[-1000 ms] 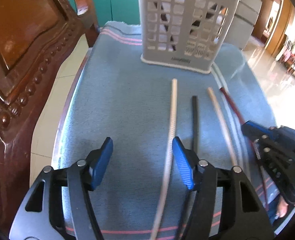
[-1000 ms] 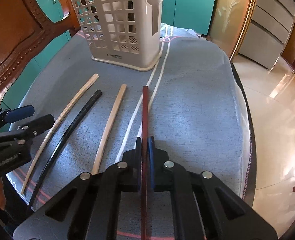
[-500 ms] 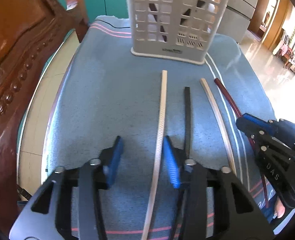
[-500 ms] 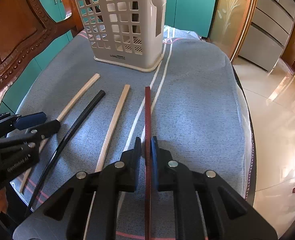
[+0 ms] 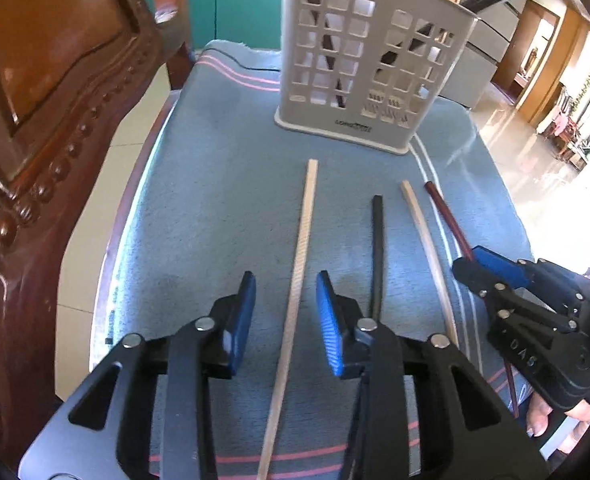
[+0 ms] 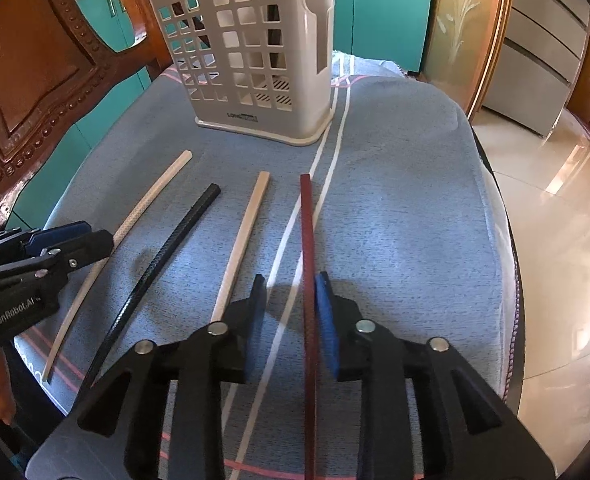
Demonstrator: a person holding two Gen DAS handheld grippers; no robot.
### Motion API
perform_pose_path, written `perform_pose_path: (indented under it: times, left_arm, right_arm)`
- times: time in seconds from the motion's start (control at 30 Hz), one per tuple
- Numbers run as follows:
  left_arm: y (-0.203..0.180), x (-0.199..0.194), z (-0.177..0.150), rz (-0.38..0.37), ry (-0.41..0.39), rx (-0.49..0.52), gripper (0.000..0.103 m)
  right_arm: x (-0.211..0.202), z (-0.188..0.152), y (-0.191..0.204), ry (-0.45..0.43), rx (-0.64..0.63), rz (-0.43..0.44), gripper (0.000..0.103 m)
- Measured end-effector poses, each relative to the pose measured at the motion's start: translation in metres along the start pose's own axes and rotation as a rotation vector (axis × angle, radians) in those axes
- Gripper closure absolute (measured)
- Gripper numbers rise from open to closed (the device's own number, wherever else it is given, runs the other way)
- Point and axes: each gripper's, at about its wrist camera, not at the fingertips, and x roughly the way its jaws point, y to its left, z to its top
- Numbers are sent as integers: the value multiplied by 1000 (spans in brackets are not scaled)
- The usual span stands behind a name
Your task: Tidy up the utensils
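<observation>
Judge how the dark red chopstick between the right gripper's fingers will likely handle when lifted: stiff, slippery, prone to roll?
The dark red chopstick looks straight and thin, so probably stiff and light. Its squarish end suggests it won't roll much on the blue cloth. The right gripper, jaws opening, sits near one end, so it may tilt.

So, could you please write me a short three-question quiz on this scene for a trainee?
1. How many chopsticks lie on the blue cloth?
2. True or false: the white basket lies tipped on its side.
3. Which chopstick sits between the left gripper's pads? A) dark red B) black C) pale patterned

Key:
1. Four.
2. False; it stands upright.
3. C, the pale patterned chopstick, untouched; the dark red chopstick is in the opening right gripper.
</observation>
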Motion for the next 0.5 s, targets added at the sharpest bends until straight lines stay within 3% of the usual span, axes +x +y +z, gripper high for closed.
perform_pose_path:
  times: [0.4, 0.5]
  left_arm:
    - [-27, 30, 25, 123, 49, 106, 62]
    - [-28, 31, 27, 143, 52, 116, 54]
  right_arm:
    - [9, 12, 1, 4, -4, -68, 73]
    - [11, 15, 2, 14, -6, -75, 71]
